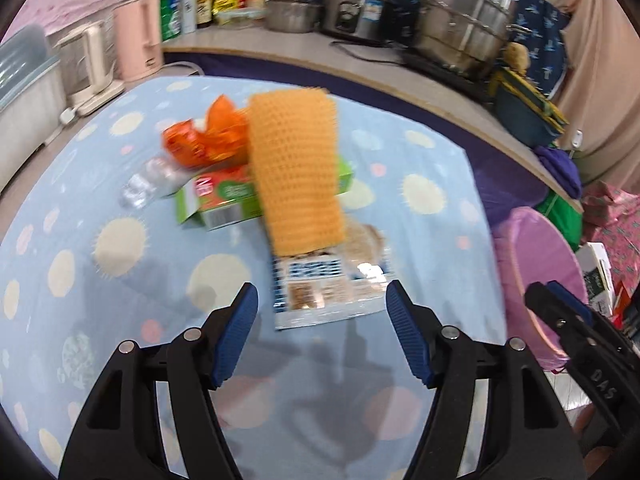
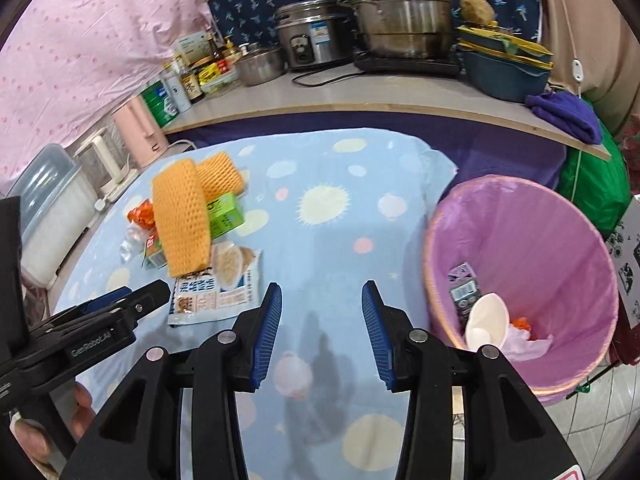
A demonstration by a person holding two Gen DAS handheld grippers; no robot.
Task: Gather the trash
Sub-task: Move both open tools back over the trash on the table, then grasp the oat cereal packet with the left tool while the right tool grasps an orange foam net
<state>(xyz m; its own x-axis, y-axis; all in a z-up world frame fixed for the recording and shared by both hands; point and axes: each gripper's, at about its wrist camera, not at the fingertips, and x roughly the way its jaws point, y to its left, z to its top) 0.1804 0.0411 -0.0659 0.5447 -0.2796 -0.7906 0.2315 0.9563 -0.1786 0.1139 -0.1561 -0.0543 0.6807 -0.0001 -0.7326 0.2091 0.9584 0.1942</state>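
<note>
Trash lies in a pile on the blue spotted cloth [image 1: 120,280]: a yellow foam net sleeve [image 1: 296,172], an orange wrapper [image 1: 208,136], a green carton [image 1: 224,200], a crushed clear bottle [image 1: 152,184] and a white-blue snack packet [image 1: 320,292]. My left gripper [image 1: 322,332] hovers open just in front of the packet, nothing between its pads. In the right wrist view the same pile shows, net sleeve [image 2: 180,224] over packet [image 2: 216,292]. My right gripper [image 2: 322,332] stands open over bare cloth, empty. The left gripper's fingertips [image 2: 140,300] reach toward the packet.
A bin lined with a purple bag [image 2: 560,240] stands off the table's right edge and holds several discarded items. Behind runs a counter [image 2: 360,96] with steel pots, a rice cooker, jars and bottles. A pink kettle [image 1: 138,40] and a plastic box sit at left.
</note>
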